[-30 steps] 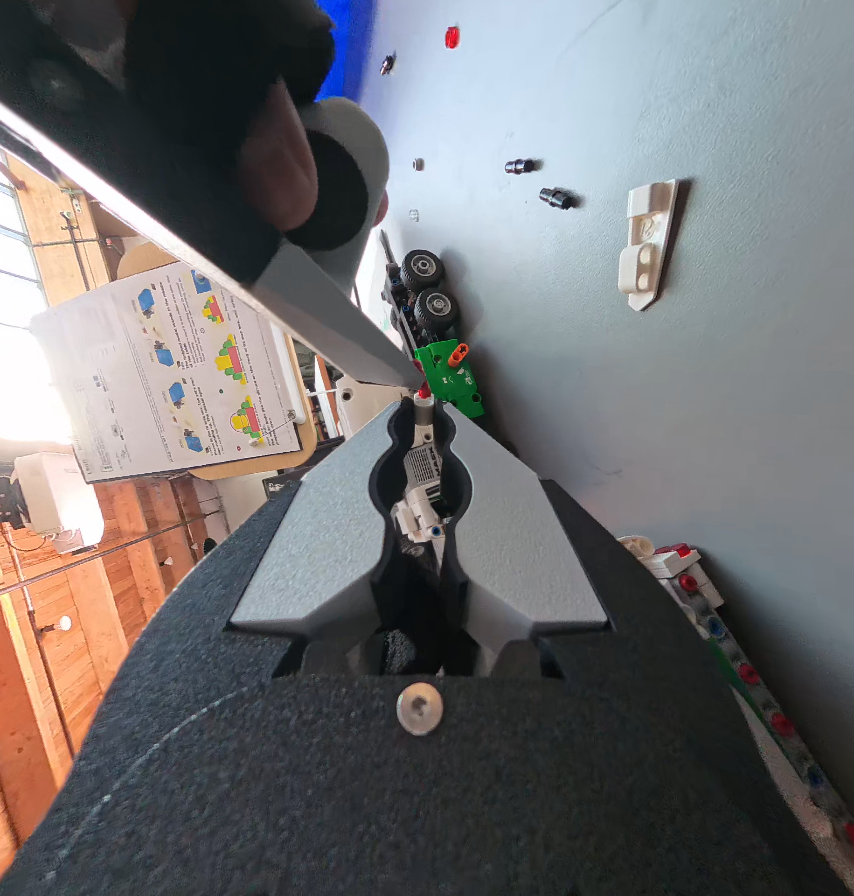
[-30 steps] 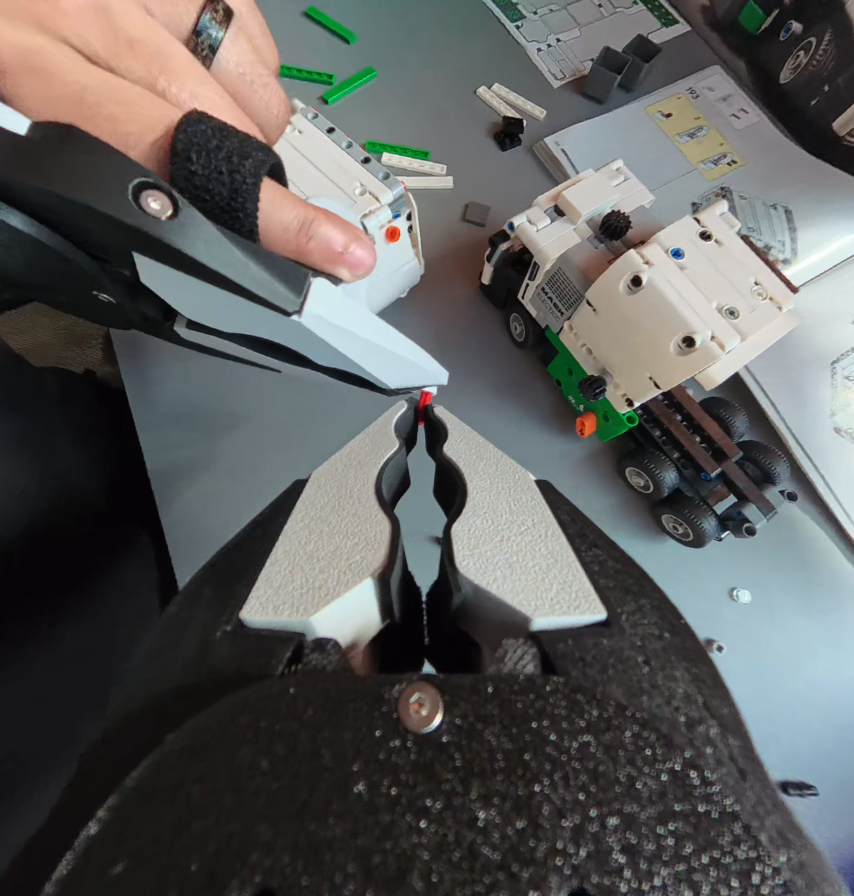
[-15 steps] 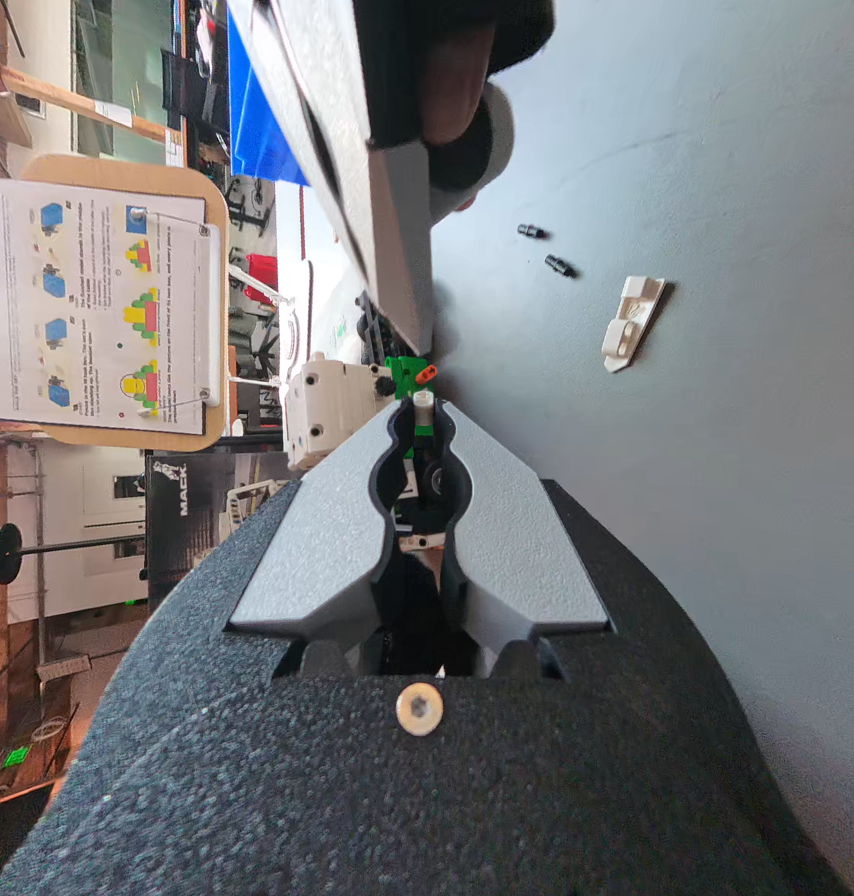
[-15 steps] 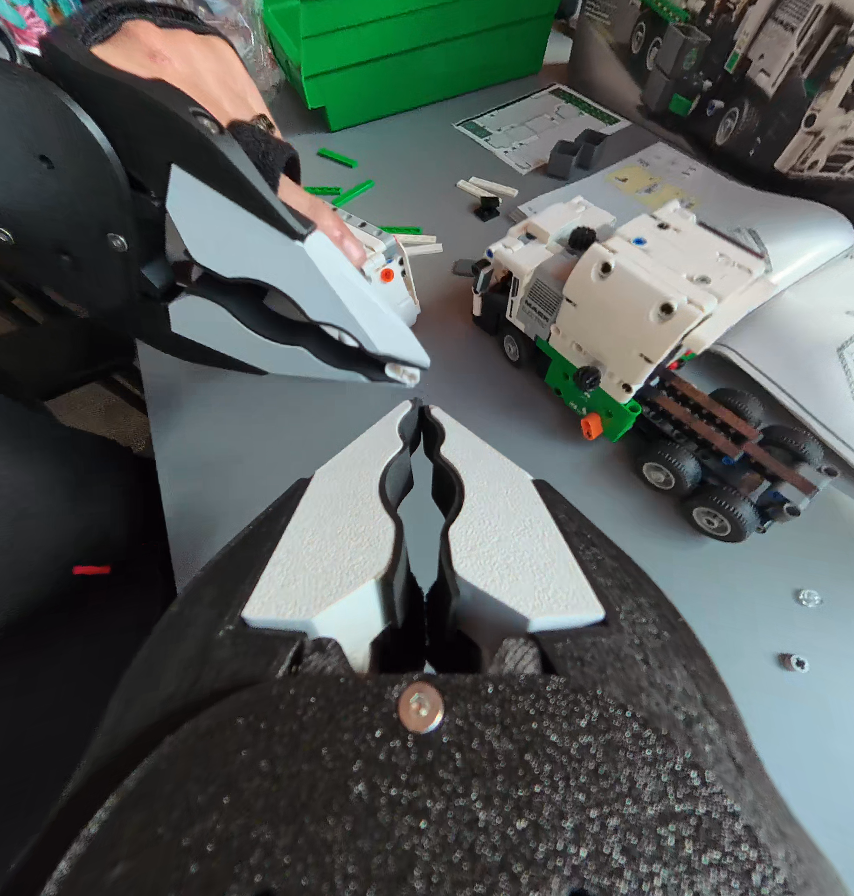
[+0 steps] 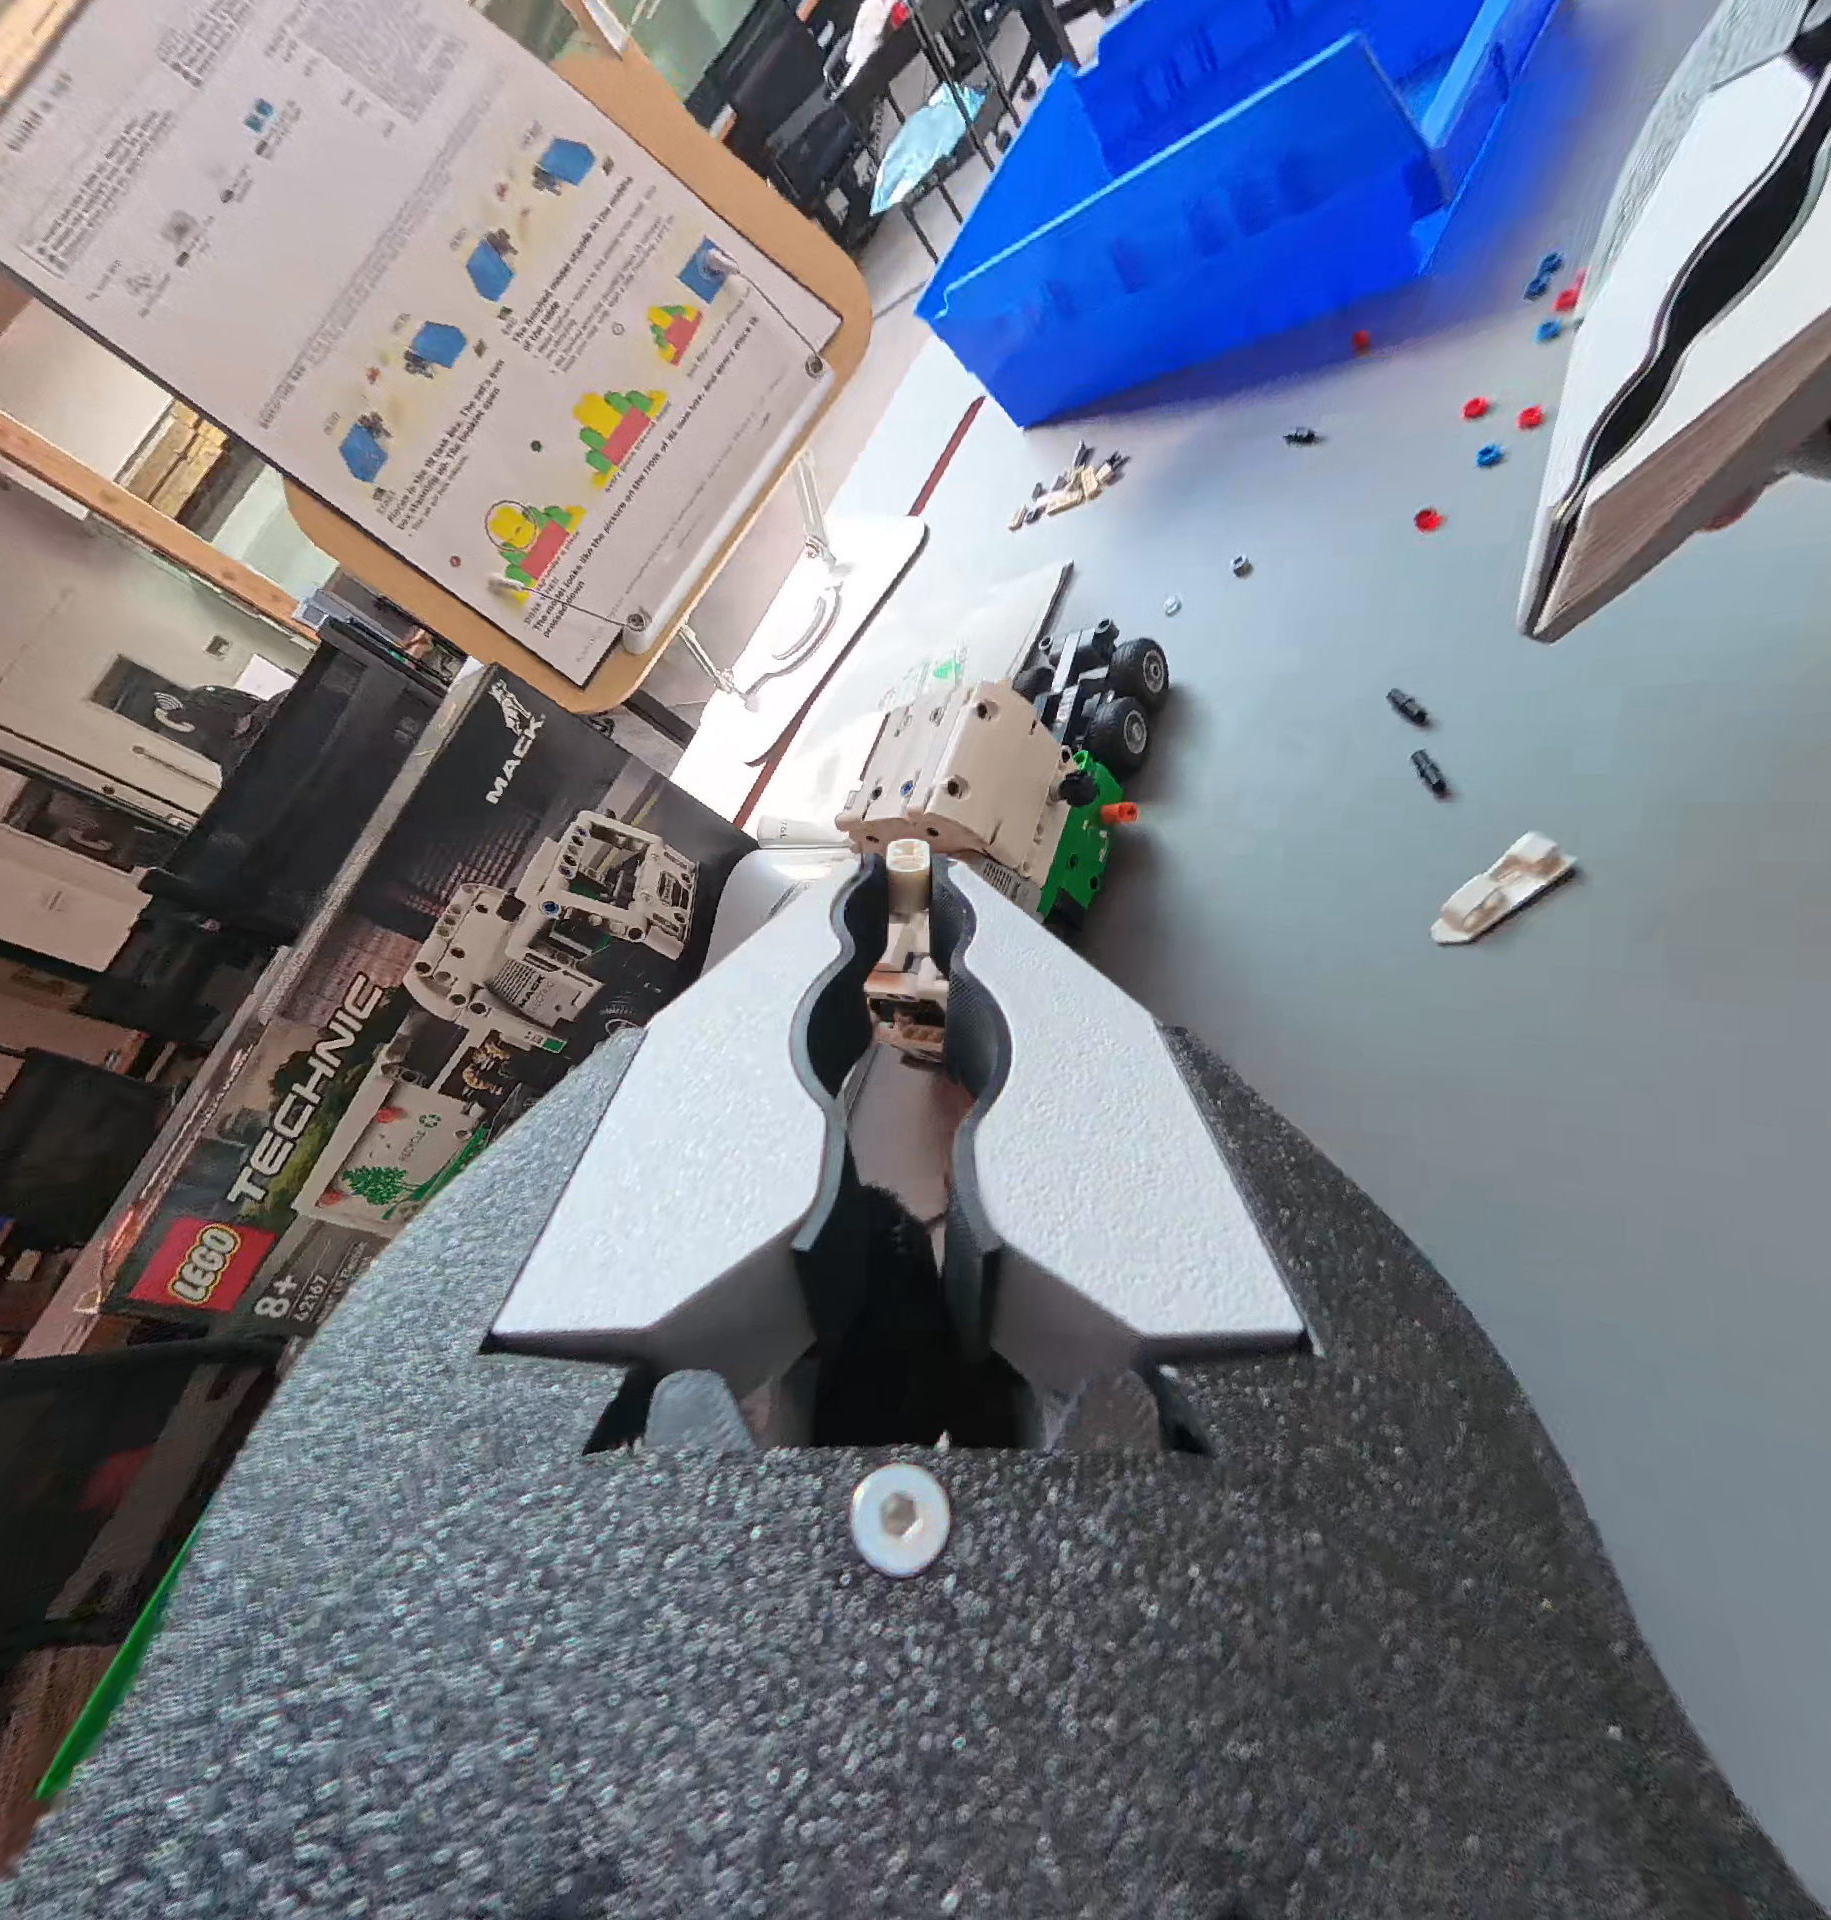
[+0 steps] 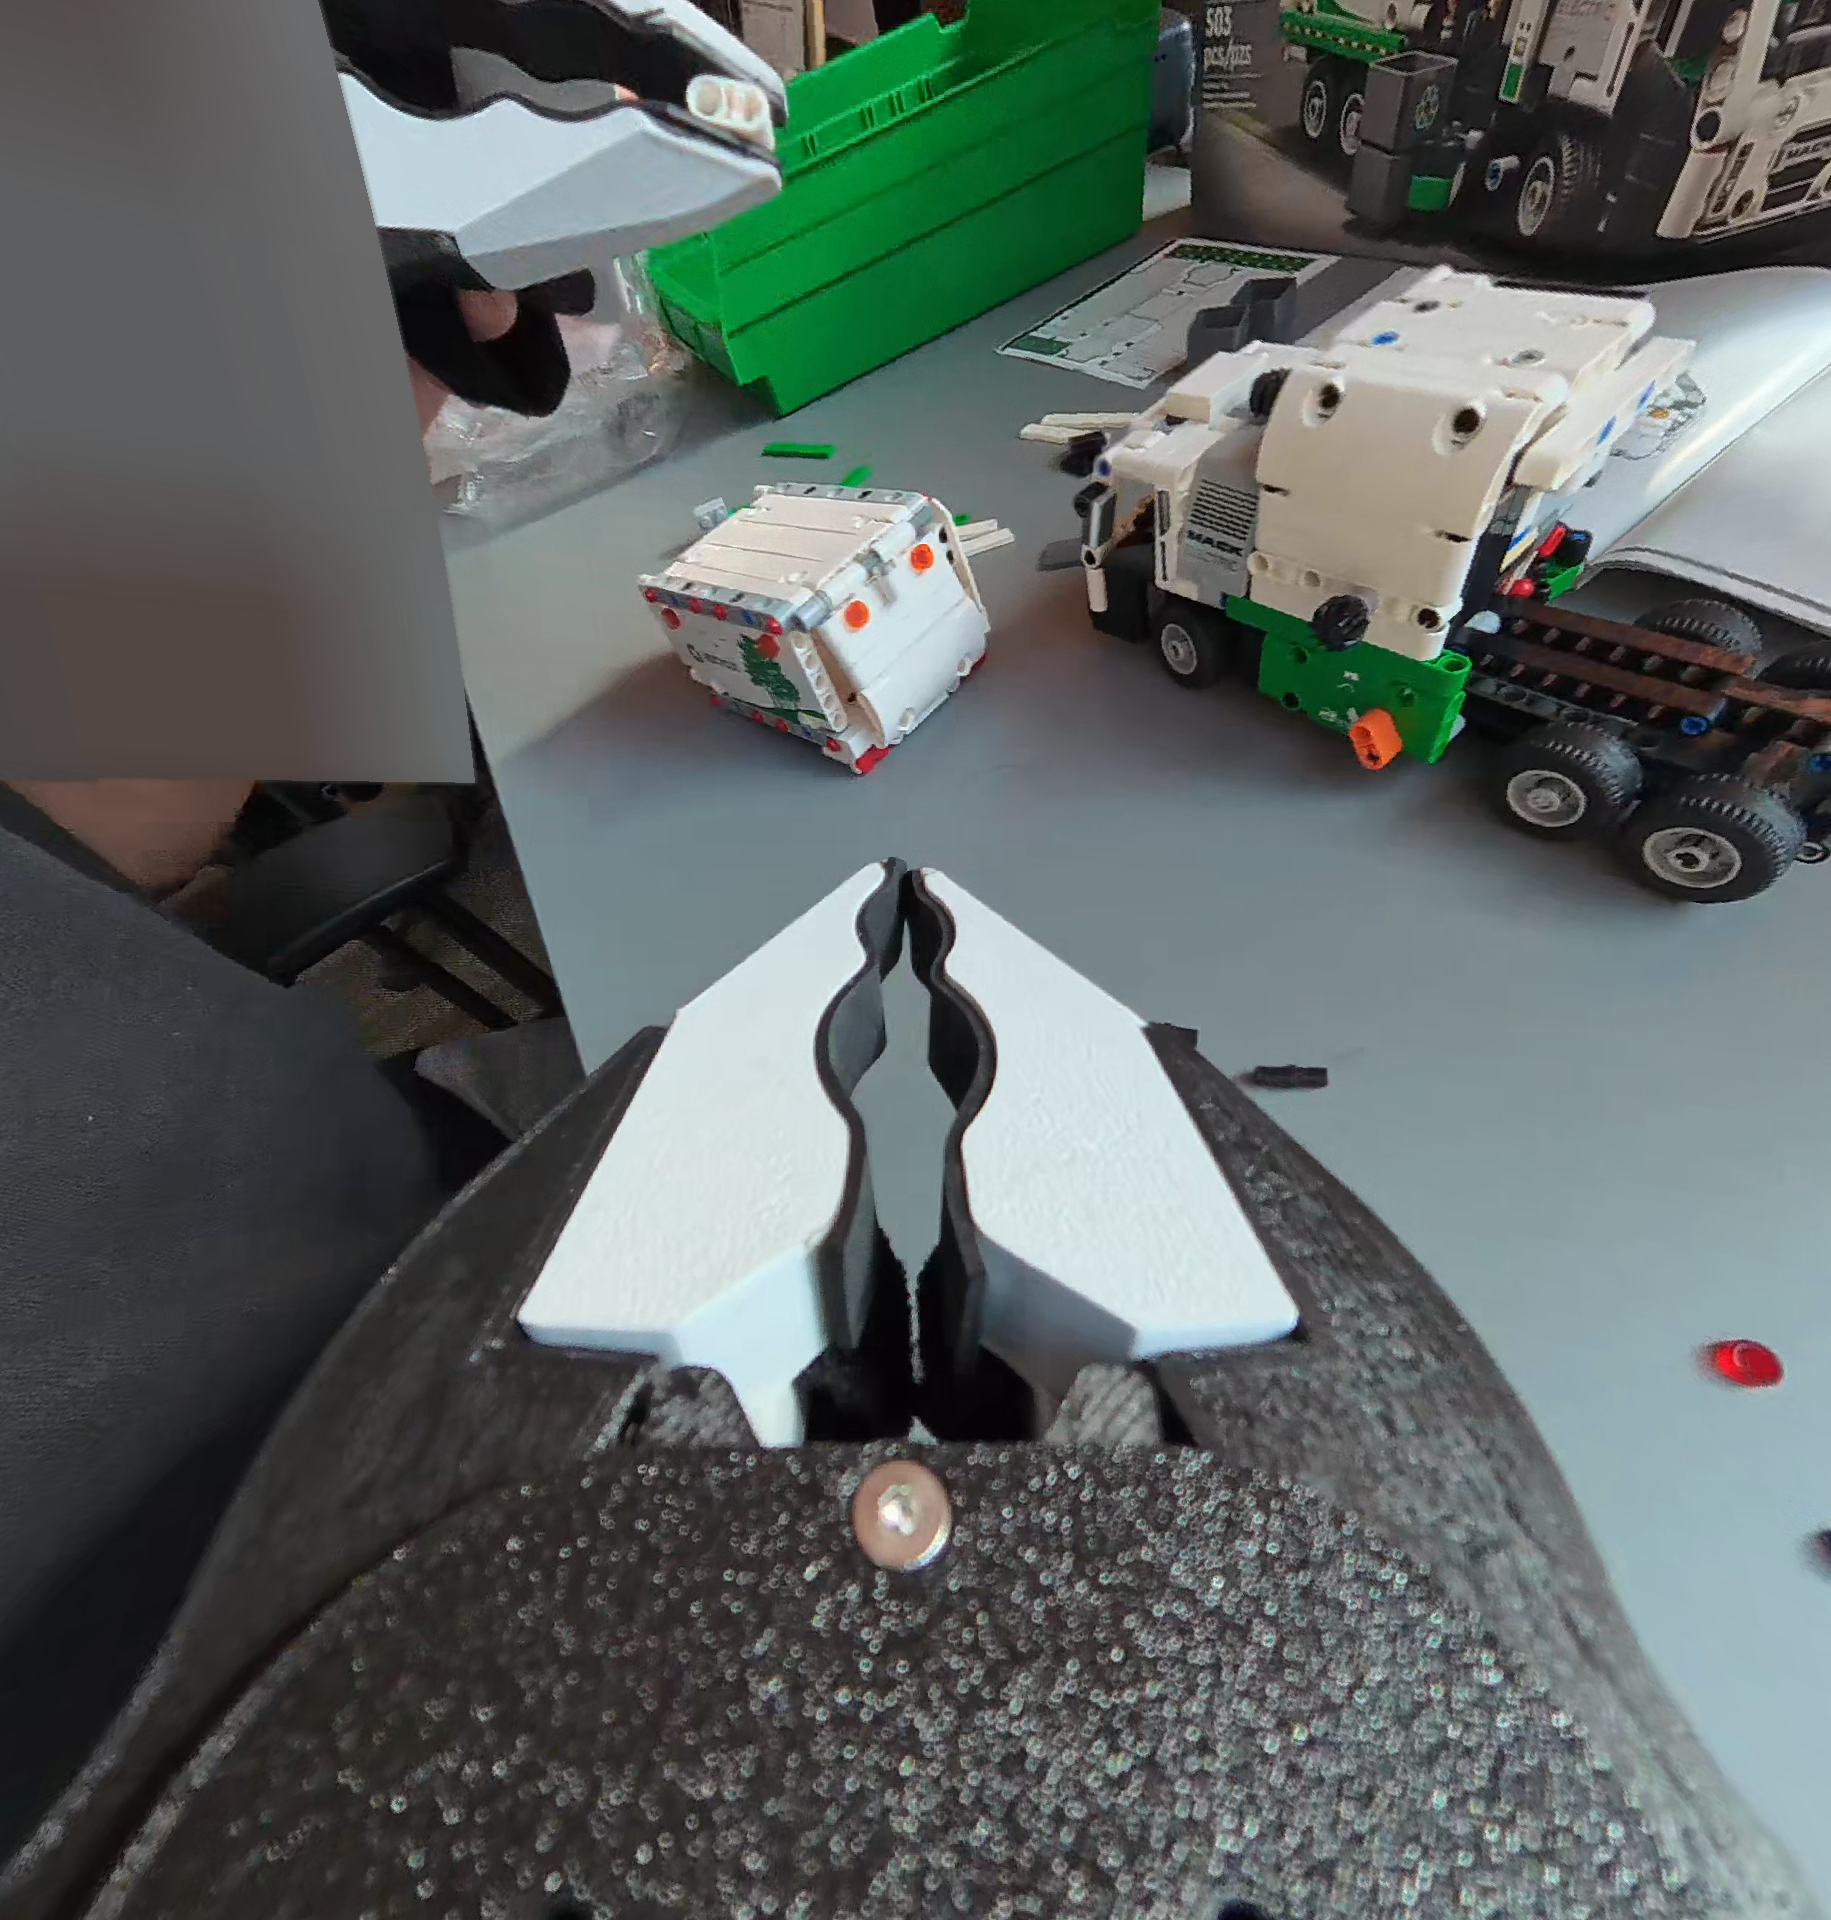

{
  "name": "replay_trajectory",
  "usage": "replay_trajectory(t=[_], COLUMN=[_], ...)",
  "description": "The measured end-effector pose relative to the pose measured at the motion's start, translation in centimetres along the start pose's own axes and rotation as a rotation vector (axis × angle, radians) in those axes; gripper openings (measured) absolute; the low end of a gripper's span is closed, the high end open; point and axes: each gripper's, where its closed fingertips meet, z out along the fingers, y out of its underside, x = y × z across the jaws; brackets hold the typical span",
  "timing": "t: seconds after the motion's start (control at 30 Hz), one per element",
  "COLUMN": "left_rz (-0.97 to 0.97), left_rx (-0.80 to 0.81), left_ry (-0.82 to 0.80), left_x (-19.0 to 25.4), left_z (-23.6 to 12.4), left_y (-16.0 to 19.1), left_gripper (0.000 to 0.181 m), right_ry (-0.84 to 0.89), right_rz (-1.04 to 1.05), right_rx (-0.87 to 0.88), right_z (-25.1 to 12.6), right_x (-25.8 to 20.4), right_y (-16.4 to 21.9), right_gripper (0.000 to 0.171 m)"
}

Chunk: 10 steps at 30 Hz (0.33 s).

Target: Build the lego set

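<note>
**Left fingers pinch a white piece; right fingers closed and empty**

The left gripper (image 5: 906,883) is clenched on a small white connector piece (image 5: 905,858), held aloft above the desk (image 6: 1150,831). The right gripper (image 6: 903,873) has its wavy black-lined fingers (image 6: 1046,1122) pressed together at the tips, grasping nothing. The white-and-green lego truck (image 6: 1410,561), studded and knobby-wheeled, stands on the desk. Just left of the truck lies one tilted white box module (image 6: 828,623); behind that, one green bin (image 6: 921,197).

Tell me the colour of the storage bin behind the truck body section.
Green bin, clearest in right wrist view.
</note>
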Motion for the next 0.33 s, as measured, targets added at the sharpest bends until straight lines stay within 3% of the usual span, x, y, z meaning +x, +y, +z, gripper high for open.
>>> replay_trajectory(t=[0.2, 0.33], left_rz=[-0.049, -0.094], left_rx=[0.097, 0.102], left_ry=[-0.021, -0.03], left_x=[4.9, 9.3], left_z=[-5.4, -8.9], left_y=[-2.7, -2.7], left_gripper=[0.006, 0.006], right_ry=[0.031, 0.079], right_rz=[-0.061, -0.098], right_rx=[-0.009, -0.015], right_z=[-2.7, -4.3], right_x=[-4.9, -8.8], right_y=[3.5, 7.3], right_gripper=[0.0, 0.0])
